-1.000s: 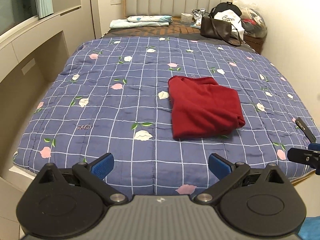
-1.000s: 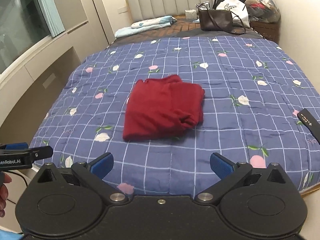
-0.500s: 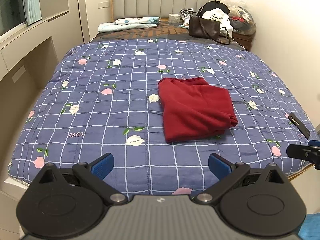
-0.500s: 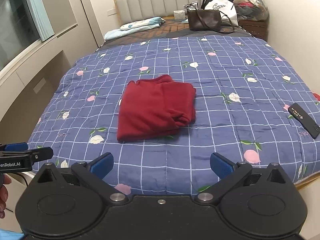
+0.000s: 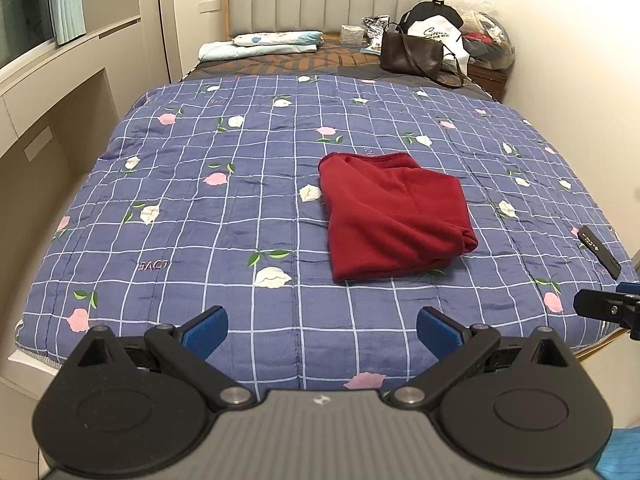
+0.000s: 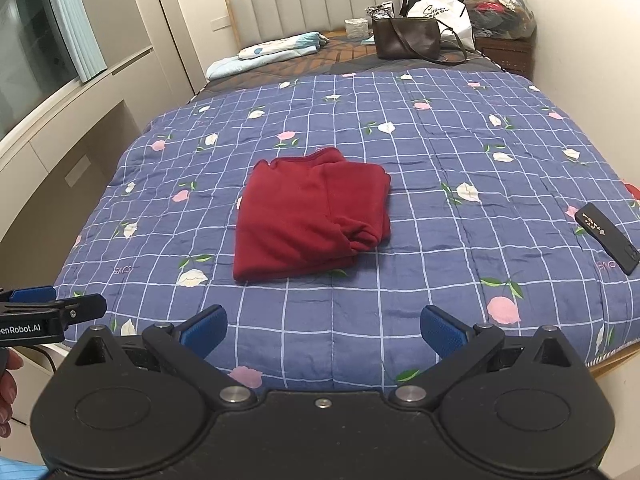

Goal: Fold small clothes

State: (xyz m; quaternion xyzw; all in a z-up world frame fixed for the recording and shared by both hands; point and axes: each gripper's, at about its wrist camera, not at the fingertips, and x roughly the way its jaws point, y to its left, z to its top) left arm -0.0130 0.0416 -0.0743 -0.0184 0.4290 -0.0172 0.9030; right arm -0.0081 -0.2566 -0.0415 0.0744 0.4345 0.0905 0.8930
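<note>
Red garment point(image 5: 394, 216) is lying folded mid-quilt point(image 5: 224, 216), untouched. Left gripper point(image 5: 322, 330) and right gripper point(image 6: 323, 330) are hovering over the near edge, jaws spread, empty. Far right, a brown handbag point(image 5: 412, 54) is sitting closed.

Both grippers have pulled back from the bed, away from the folded red top point(image 5: 394, 216). In the left gripper point(image 5: 322, 326) view, the top sits farther off and more of the blue flower quilt point(image 5: 200, 208) shows, and the black remote point(image 5: 600, 251) is seen whole. In the right gripper point(image 6: 324, 326) view, the bed's near edge shows.
</note>
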